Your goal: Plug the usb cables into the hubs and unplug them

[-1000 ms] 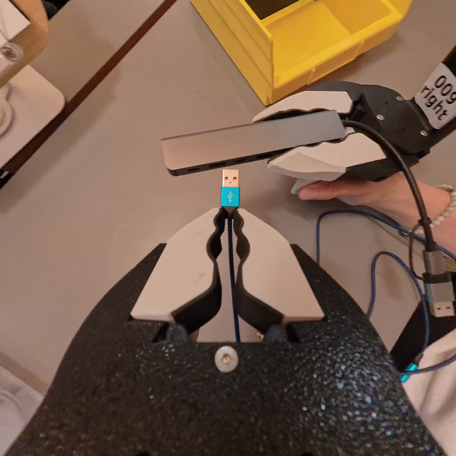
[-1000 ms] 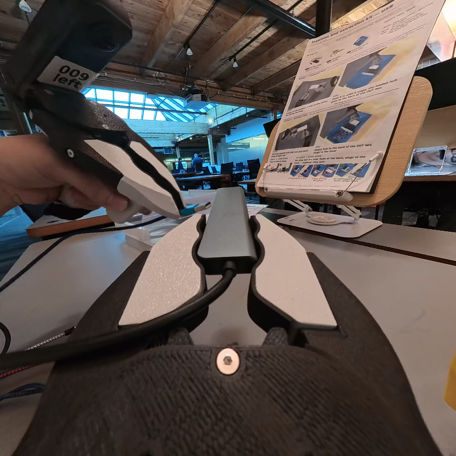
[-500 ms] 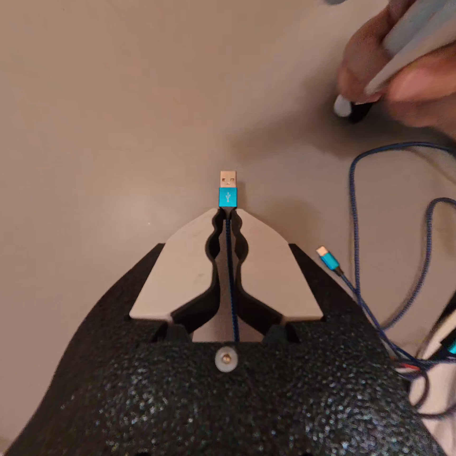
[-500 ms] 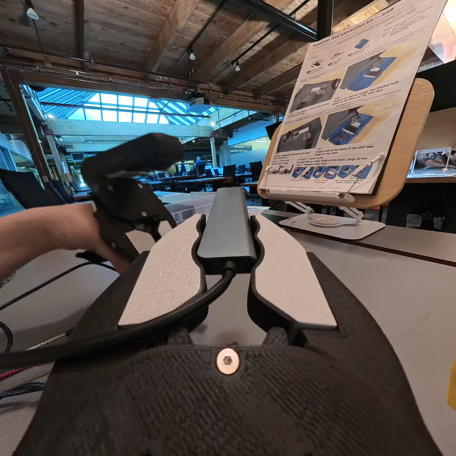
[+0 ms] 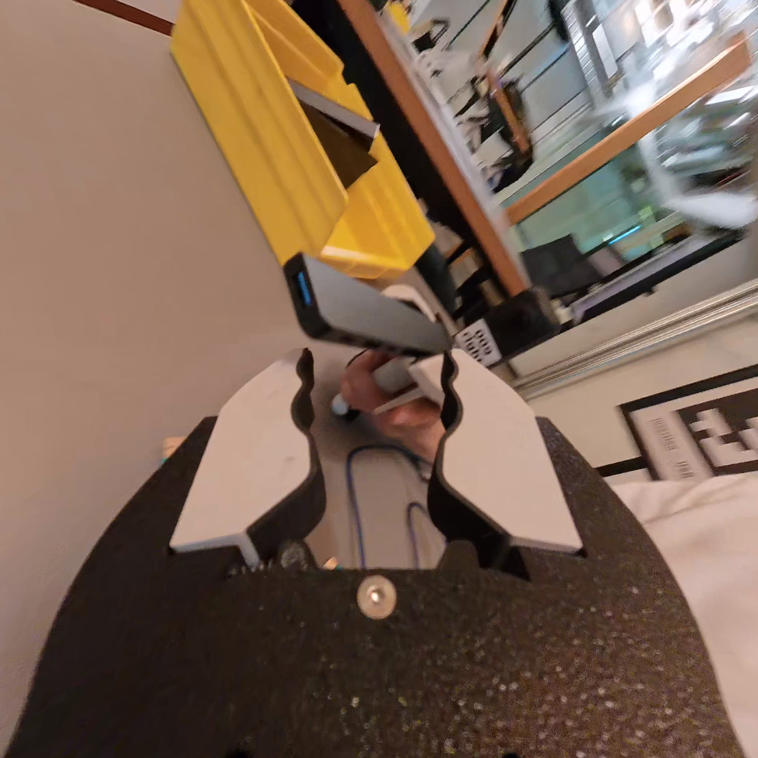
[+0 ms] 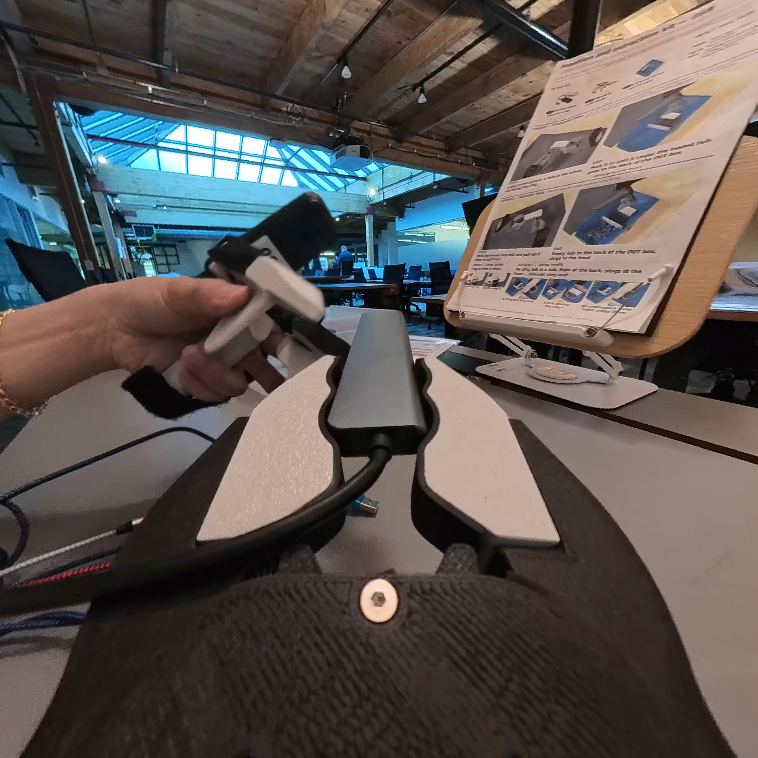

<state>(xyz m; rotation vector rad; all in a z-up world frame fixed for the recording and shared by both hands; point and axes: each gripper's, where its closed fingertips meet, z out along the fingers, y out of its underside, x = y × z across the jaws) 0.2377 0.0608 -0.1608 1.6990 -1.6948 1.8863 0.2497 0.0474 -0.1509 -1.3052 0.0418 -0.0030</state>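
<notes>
Here right gripper [image 6: 379, 365] clamps hub [image 6: 379, 369]; left gripper [image 5: 375, 361] blurred, empty.

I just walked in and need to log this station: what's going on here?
A person works two handheld grippers. The right gripper is clamped on a grey USB hub, held above the table. The left gripper is open and empty, close to the hub. A blue USB plug lies loose on the table, not plugged in.

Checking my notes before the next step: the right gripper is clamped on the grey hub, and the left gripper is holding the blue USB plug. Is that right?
Not quite. The left gripper is open and empty in the left wrist view; the blue USB plug lies on the table. The right gripper is indeed clamped on the grey hub.
</notes>
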